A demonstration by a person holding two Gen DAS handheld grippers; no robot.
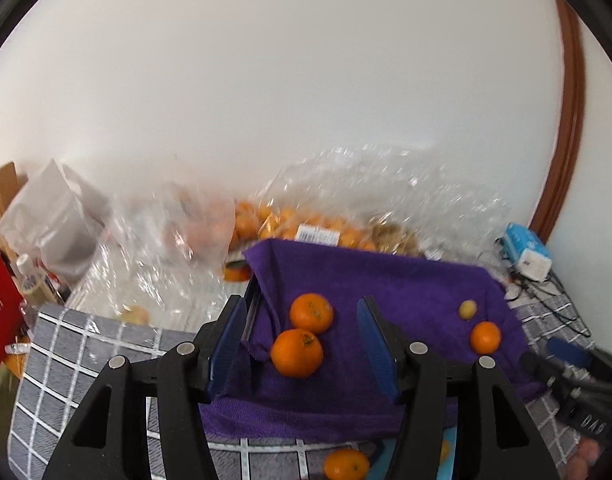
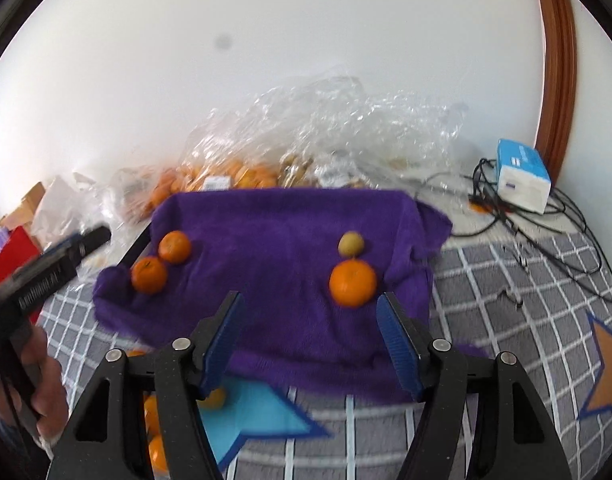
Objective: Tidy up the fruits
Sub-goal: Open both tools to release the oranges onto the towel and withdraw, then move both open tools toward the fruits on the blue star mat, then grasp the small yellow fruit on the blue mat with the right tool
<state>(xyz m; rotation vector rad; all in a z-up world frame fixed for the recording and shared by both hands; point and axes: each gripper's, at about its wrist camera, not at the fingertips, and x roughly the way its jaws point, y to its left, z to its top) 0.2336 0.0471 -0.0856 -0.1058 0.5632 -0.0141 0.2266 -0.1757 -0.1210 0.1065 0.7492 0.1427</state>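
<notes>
A grey checked cloth (image 2: 506, 320) covers the surface, and on it lies a purple towel (image 2: 285, 240) draped over what seems to be a tray; clear plastic bags of oranges (image 2: 233, 174) sit behind it against the wall. Four fruits rest on the towel in two pairs, well apart from each other. At the towel's left end two oranges touch: the nearer orange (image 1: 297, 353) and the farther orange (image 1: 311, 313). At the right end a single orange (image 2: 352, 283) lies just in front of a small yellowish fruit (image 2: 350, 244). The left gripper (image 1: 301, 344) is over the left pair, its blue jaws standing apart with nothing pressed between them; both oranges lie ahead of and below the fingers, framed in the gap. The right gripper (image 2: 310, 344) points downward at the towel, jaws likewise apart and empty; the single orange lies just ahead, towards its right finger. Each hand is nearer its own pair. More oranges (image 2: 155, 436) lie loose on the cloth at the near edge.
</notes>
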